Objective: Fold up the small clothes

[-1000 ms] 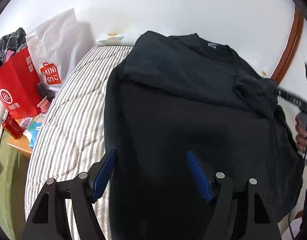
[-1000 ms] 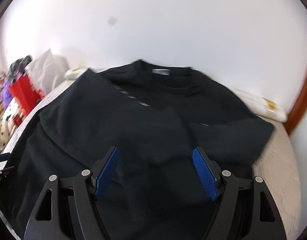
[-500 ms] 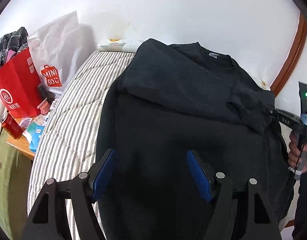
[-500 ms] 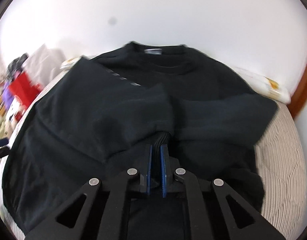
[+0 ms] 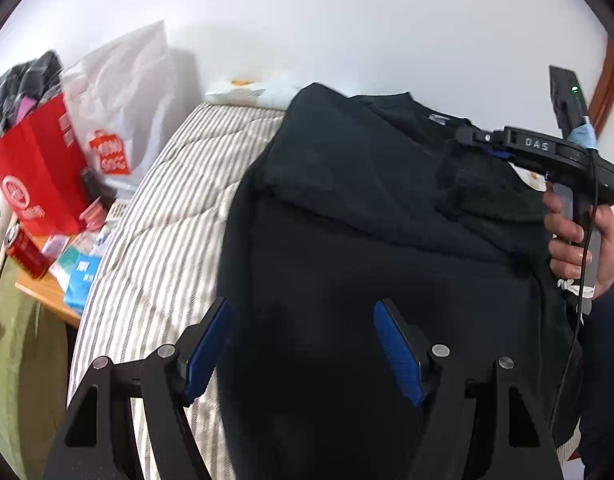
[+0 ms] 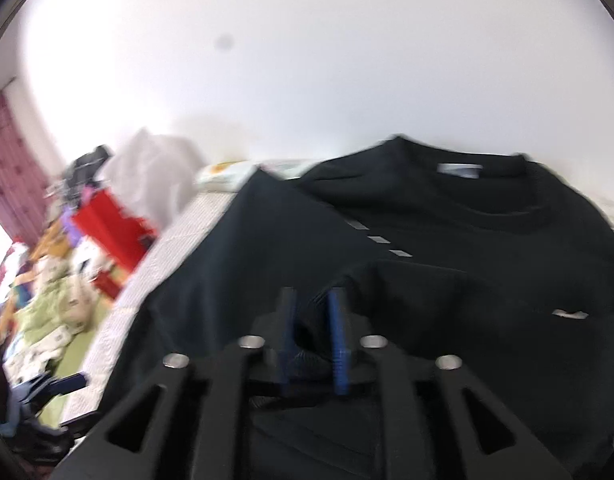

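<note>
A black sweatshirt (image 5: 367, 240) lies on a striped bed (image 5: 155, 248), collar at the far end, its left sleeve folded across the chest. My left gripper (image 5: 303, 340) is open and empty above the lower body of the sweatshirt. My right gripper (image 6: 312, 308) is shut on the cuff of the right sleeve (image 6: 427, 292) and holds it lifted over the chest; the right wrist view is blurred. The right gripper also shows in the left wrist view (image 5: 473, 138), held by a hand at the right edge.
A red paper bag (image 5: 39, 176) and a white plastic bag (image 5: 119, 100) stand left of the bed. A red can (image 5: 25, 252) and small boxes lie on a wooden side table (image 5: 47, 296). A pillow (image 5: 247, 90) lies against the white wall.
My right gripper closed on the right sleeve cuff and has lifted it up and inward over the chest. My left gripper stayed open and drew back slightly.
</note>
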The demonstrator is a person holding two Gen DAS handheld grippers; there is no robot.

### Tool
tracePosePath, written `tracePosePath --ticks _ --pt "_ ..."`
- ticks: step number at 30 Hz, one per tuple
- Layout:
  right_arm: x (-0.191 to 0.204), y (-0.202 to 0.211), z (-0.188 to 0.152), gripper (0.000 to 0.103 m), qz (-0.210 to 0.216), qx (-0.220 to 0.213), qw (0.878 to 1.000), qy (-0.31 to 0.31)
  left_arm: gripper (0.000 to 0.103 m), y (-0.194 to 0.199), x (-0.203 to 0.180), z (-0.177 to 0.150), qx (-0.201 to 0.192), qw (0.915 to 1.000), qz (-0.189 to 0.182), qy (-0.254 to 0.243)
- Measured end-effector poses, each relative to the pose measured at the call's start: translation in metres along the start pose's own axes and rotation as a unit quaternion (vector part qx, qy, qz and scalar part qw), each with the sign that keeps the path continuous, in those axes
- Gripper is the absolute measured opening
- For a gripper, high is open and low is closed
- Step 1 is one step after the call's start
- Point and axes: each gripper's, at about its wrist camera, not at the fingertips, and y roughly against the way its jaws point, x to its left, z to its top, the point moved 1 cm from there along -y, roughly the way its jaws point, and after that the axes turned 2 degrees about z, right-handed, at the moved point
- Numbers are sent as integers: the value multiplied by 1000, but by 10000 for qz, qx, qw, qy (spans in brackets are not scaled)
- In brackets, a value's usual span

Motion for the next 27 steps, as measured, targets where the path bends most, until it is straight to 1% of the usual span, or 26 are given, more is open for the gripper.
tracePosePath --ticks 2,4,5,7,9,12,15,18,22,25,27 --pt "1 17 -3 45 -172 -283 9993 188 71 -2 -10 7 -26 9999 -28 -135" --pt "-6 39 -11 49 -417 -455 9976 313 71 -4 -20 14 -58 9997 -70 -225" --pt "-12 48 -15 49 -486 -459 9972 328 71 -7 -26 19 -62 9996 -82 -270" --pt "-30 68 -31 49 -790 -404 9955 320 71 -10 -37 27 -93 9993 -118 -344" --pt "-47 79 -42 49 -1047 -325 9936 276 71 -14 -49 36 -185 9989 -116 -418" --pt "-79 99 -65 49 -1641 -199 9861 183 71 -22 -64 49 -240 9983 -141 -512" --pt "-102 111 -80 49 -1995 -142 9798 1 71 -32 -78 62 -274 9977 -162 -594" --pt "-117 118 -89 49 -2156 -99 9762 -204 71 -46 -90 76 -293 9975 -93 -643" --pt "-141 127 -97 49 -2343 -271 9704 -527 71 -68 -102 93 -287 9971 -76 -704" --pt "-159 131 -99 49 -2183 -492 9710 -843 71 -86 -103 103 -228 9976 -146 -630" --pt "-165 131 -100 49 -2158 -570 9701 -948 71 -99 -103 108 -150 9981 -180 -568"
